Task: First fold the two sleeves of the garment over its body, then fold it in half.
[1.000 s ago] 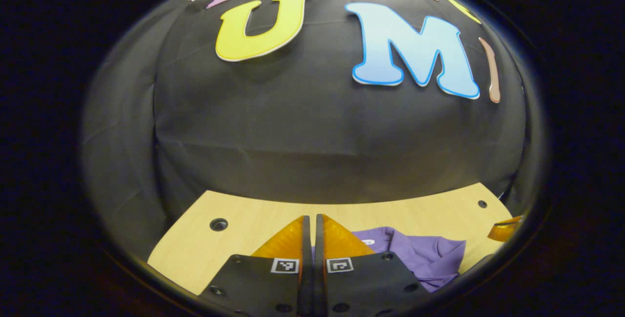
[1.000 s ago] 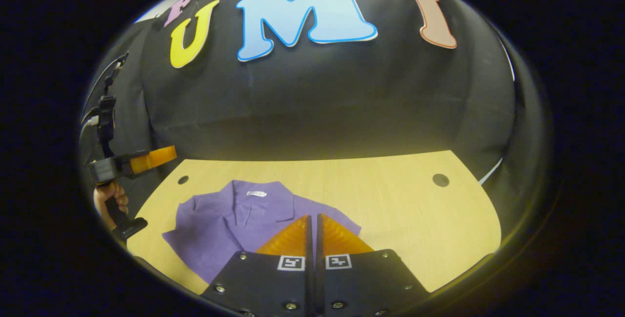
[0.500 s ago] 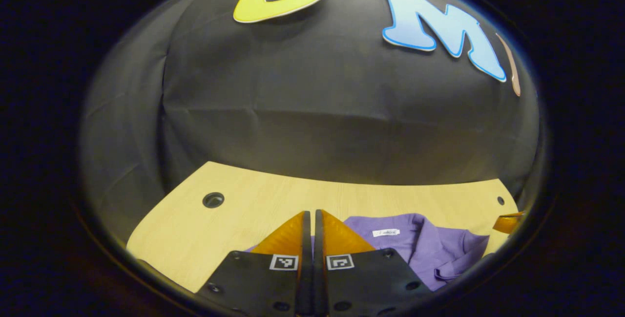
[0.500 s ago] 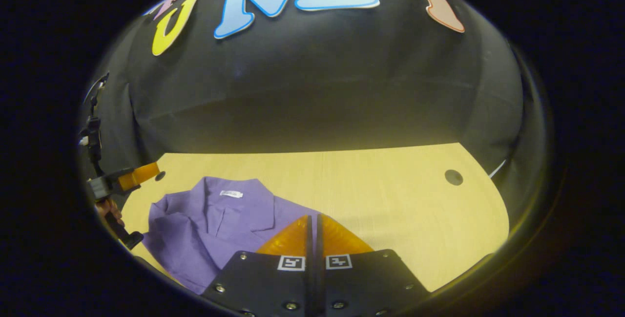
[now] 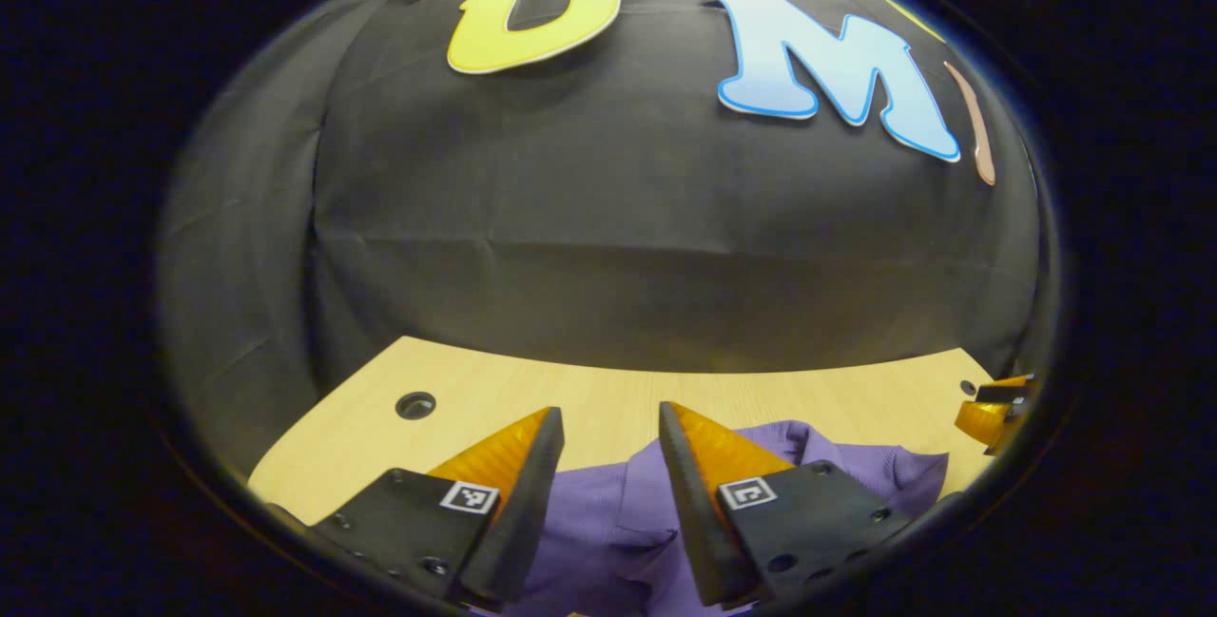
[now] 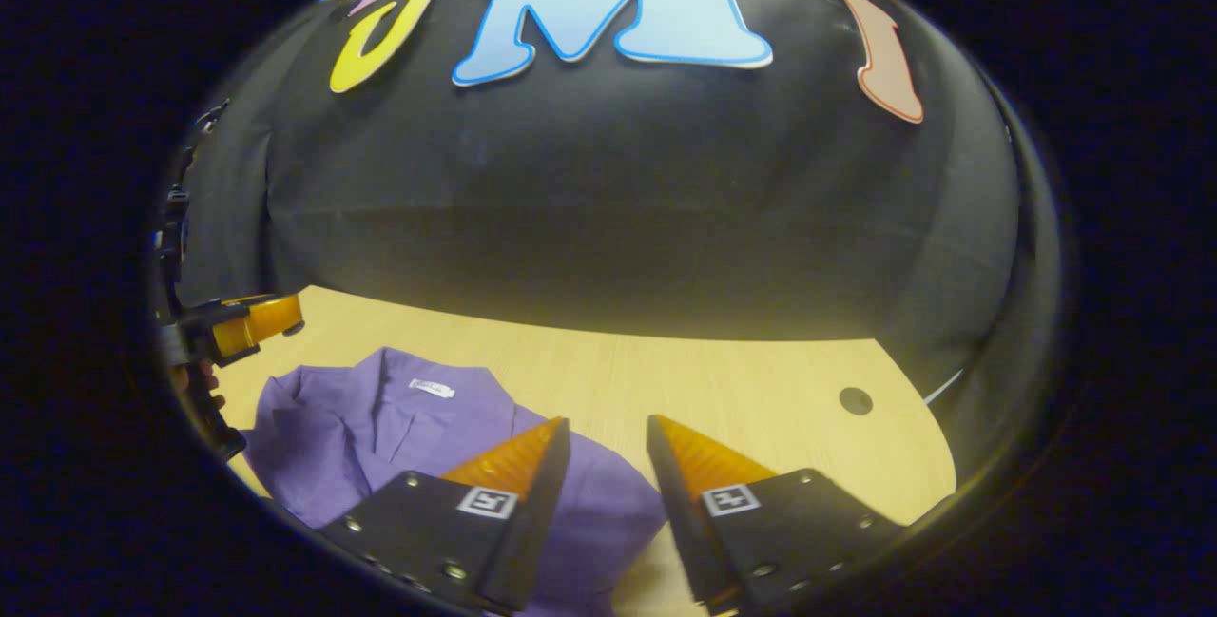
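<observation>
A purple collared garment [image 6: 380, 427] lies flat on the light wooden table [image 6: 742, 389], collar toward the booth wall, a white tag at its neck. My right gripper [image 6: 607, 436] is open above the garment's right sleeve edge, nothing between its fingers. In the left gripper view the same purple garment [image 5: 608, 522] lies under my open left gripper [image 5: 608, 422], cloth showing in the gap between the fingers. The left gripper [image 6: 242, 322] also shows at the far left of the right gripper view, and the right gripper [image 5: 989, 408] at the far right of the left gripper view.
The table [image 5: 475, 398] has round holes near its back corners, one hole [image 5: 415, 404] at the left and another hole [image 6: 855, 399] at the right. The black cloth wall rises just behind the table's far edge. A hand [image 6: 195, 379] holds the left gripper.
Both grippers went from shut to open. The left gripper moved over the garment, so purple cloth now lies between its fingers. The right gripper shifted slightly over the sleeve.
</observation>
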